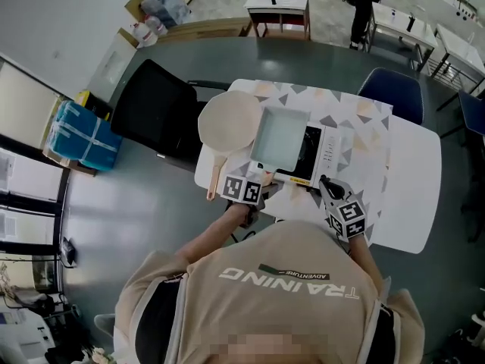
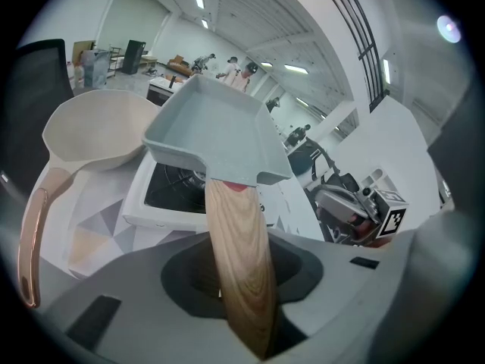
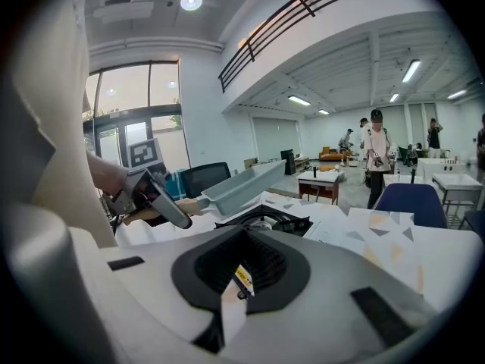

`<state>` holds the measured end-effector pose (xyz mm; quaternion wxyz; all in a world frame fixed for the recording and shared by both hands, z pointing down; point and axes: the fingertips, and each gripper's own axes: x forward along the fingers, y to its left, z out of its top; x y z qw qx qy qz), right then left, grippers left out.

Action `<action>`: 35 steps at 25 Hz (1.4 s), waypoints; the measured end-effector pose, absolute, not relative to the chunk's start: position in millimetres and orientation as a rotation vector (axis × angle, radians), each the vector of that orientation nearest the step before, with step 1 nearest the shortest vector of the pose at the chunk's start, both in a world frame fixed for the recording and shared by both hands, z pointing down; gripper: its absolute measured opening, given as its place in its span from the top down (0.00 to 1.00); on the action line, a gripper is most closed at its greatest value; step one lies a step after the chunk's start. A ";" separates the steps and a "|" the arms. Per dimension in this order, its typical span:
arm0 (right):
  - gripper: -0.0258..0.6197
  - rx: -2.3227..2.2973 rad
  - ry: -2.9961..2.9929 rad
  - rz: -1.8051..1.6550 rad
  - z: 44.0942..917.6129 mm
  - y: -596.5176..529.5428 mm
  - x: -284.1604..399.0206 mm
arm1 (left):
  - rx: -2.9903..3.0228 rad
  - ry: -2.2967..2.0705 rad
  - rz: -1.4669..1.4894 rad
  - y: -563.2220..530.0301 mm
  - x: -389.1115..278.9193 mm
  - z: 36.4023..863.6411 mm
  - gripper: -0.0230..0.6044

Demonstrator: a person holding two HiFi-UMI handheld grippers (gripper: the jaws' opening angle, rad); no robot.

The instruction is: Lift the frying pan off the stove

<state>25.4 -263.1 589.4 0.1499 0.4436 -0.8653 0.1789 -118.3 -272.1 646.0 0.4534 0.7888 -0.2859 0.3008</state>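
The jaws of the left gripper [image 2: 241, 279] are closed on the wooden handle [image 2: 236, 241] of the frying pan [image 2: 208, 123]. In the left gripper view this handle rises from the bottom centre of the frame, between the two grey jaws, up to the pan. The pan is square and grey-blue, and it is empty. It is in the air above the stove [image 2: 170, 196] and does not touch it. In the right gripper view it hangs left of centre, tilted, with its far edge higher, and the black burner [image 3: 265, 222] is seen free below it. In the head view the pan covers the left part of the white stove, in the middle of the frame.

The jaws of the right gripper [image 3: 241, 275] are drawn close together, with only a thin slit, and nothing is between them. In the head view this gripper is at the lower right of the stove, near its front corner (as far as can be seen, it touches neither the stove nor the pan).

Left of the stove lies a round beige pan [image 1: 229, 120], and its long handle [image 1: 214, 177] points to the lower edge of the frame. All these stand on a white table [image 1: 409, 180] with a cloth of grey and beige triangles [image 1: 364, 120]. A black chair [image 1: 151, 108] is at the upper left of the table and a blue chair [image 1: 390, 93] at the upper right. Far behind, a person [image 3: 375, 158] stands in the hall.
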 end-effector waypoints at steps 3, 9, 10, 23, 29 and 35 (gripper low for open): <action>0.96 1.272 -2.518 0.567 592.5 -260.4 22.7 | 1.954 -0.700 0.747 -271.7 -117.0 647.9 0.78; 0.96 1.313 -2.521 0.536 591.0 -264.4 23.3 | 1.977 -0.677 0.755 -275.6 -111.5 642.8 0.78; 0.96 1.315 -2.520 0.530 591.2 -264.4 22.8 | 1.981 -0.674 0.756 -275.1 -111.0 641.9 0.78; 0.96 1.255 -2.539 0.532 600.1 -259.7 13.6 | 1.969 -0.668 0.732 -276.0 -113.0 645.6 0.78; 0.96 1.255 -2.531 0.542 603.0 -258.2 13.9 | 1.964 -0.659 0.730 -272.8 -113.2 649.7 0.78; 0.96 1.262 -2.534 0.542 602.1 -258.5 7.1 | 1.959 -0.653 0.736 -271.6 -118.7 653.8 0.78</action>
